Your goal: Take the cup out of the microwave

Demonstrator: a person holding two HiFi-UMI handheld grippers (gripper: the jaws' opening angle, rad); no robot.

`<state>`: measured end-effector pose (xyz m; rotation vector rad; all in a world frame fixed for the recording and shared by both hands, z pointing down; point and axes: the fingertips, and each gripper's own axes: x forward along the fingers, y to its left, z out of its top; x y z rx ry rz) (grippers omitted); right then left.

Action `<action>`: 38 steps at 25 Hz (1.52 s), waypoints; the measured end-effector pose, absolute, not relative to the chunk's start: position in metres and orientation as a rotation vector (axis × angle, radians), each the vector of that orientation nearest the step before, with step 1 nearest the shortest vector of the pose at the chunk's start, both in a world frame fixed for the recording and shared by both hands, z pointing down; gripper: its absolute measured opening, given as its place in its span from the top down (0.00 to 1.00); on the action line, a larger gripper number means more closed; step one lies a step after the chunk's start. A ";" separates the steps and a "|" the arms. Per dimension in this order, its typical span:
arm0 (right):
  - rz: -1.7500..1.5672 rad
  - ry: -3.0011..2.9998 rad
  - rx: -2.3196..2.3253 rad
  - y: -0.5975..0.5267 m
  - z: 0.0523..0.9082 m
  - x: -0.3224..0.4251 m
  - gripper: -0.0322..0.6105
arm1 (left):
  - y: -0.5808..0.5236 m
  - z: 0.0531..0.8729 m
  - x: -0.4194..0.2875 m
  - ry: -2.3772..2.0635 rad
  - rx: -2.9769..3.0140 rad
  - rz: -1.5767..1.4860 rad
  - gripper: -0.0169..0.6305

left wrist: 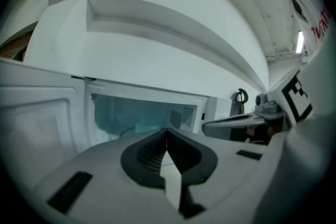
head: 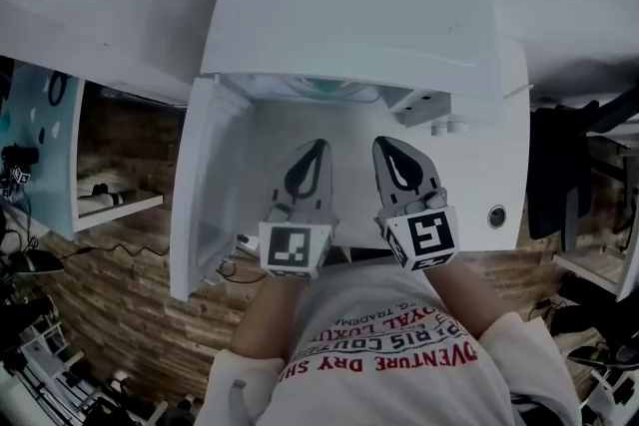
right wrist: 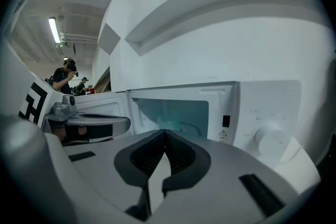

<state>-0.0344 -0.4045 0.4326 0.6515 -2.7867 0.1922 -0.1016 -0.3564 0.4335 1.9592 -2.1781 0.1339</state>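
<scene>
Wood-patterned floor (head: 120, 314) below, white microwave (head: 349, 15) with door (head: 205, 185) swung open; left gripper (head: 318, 145) and right gripper (head: 385, 143) both closed, empty, before the cavity; cup (left wrist: 140, 126), likely that pale shape inside, not yet reached.

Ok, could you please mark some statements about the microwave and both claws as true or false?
1. The microwave door is open. True.
2. The left claw holds a cup. False: it is shut and empty.
3. The right claw has its jaws wide apart. False: they are closed together.
4. Both claws are outside the microwave. True.
5. The knob is on the microwave's right side. True.
</scene>
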 end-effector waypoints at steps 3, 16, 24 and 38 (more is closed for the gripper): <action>0.180 -2.782 0.615 -0.414 0.444 -0.042 0.93 | -0.368 0.450 -0.106 -2.185 1.907 0.139 0.96; 0.235 -2.725 0.568 -0.431 0.485 -0.055 0.93 | -0.429 0.499 -0.139 -2.153 1.800 0.100 0.57; 0.266 -2.704 0.593 -0.432 0.496 -0.058 0.93 | -0.454 0.503 -0.156 -2.182 1.784 0.146 0.45; 0.291 -2.657 0.642 -0.445 0.508 -0.049 0.93 | -0.485 0.517 -0.168 -2.168 1.778 0.288 0.41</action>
